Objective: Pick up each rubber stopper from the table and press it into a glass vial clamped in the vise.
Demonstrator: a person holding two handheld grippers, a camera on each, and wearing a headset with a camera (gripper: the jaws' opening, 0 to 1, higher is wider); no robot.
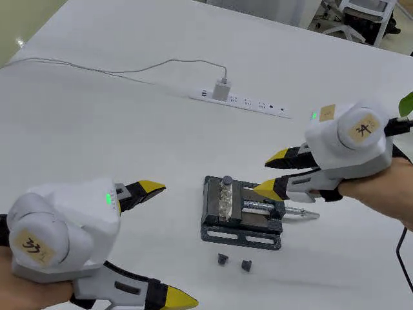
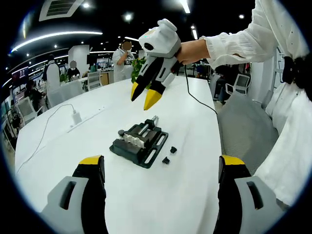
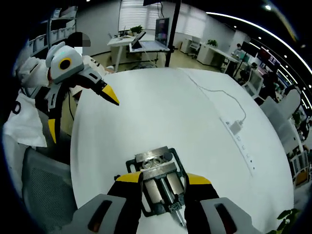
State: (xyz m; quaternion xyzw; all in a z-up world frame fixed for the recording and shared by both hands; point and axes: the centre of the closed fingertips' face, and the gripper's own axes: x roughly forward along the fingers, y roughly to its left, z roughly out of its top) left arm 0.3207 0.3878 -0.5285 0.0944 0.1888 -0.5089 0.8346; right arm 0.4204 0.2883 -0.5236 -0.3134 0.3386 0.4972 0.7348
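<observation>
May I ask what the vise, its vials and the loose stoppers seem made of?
Vise: apparently dark painted metal, with a bare shiny screw. Vials: probably clear glass, see-through with glints. Stoppers: matte dark grey, likely rubber.

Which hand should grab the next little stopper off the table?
Probably left: the left tongs are open, and both loose stoppers lie just ahead of them. The right tongs hover by the vise.

Open-plan office: ceiling light strips, window blinds, desks, swivel chairs.
</observation>
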